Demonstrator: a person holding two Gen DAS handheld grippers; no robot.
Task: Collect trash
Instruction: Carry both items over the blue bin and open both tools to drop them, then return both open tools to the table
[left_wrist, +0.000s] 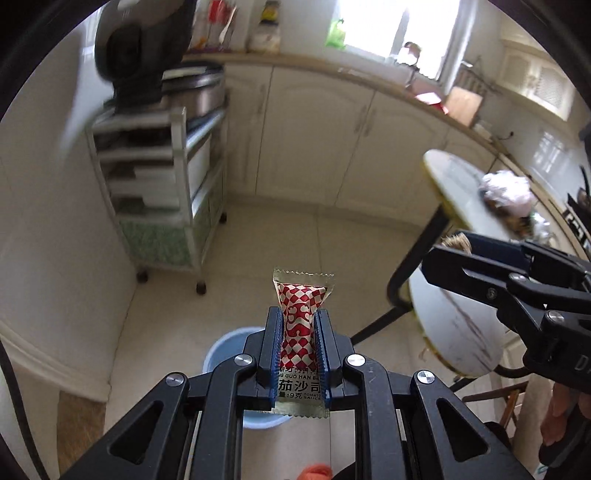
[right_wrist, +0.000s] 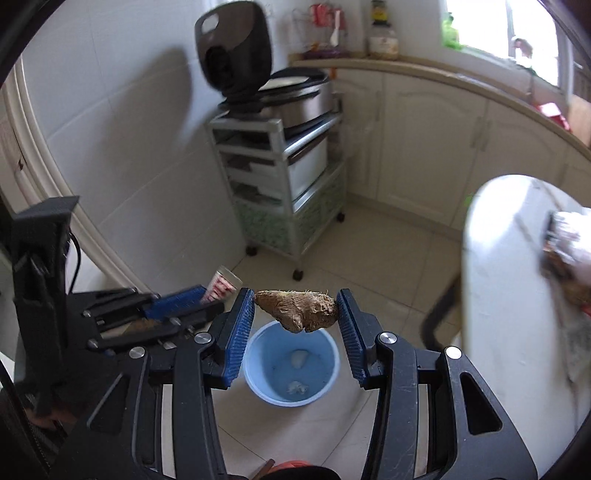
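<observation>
Kitchen, pale tiled floor (right_wrist: 388, 258), cream cabinets and a window at the back; we list what we find from near to far.

Left gripper (left_wrist: 298, 347): jaws pressed close, pinching a red-and-white checked sauce packet (left_wrist: 301, 325) that stands upright between the pads.

Right gripper (right_wrist: 295, 328): jaws part-way apart, clamped on the two ends of a brown, hairy root scrap (right_wrist: 297, 309), possibly ginger, held level.

Blue bin (right_wrist: 328, 384): on the floor below both grippers, open, with two pale bits already lying at the bottom. In the right view the root hangs over its far rim; in the left view the bin is mostly hidden under the packet.

White table (right_wrist: 498, 295): to the right, carrying a crumpled white bag and more litter we cannot make out.

Shelf cart (right_wrist: 280, 177) with a cooker on top, against the far wall.

Step, as we judge it: carrying two pieces to the bin. Next: centre each over the opening, then spread the jaws and let them fall.
</observation>
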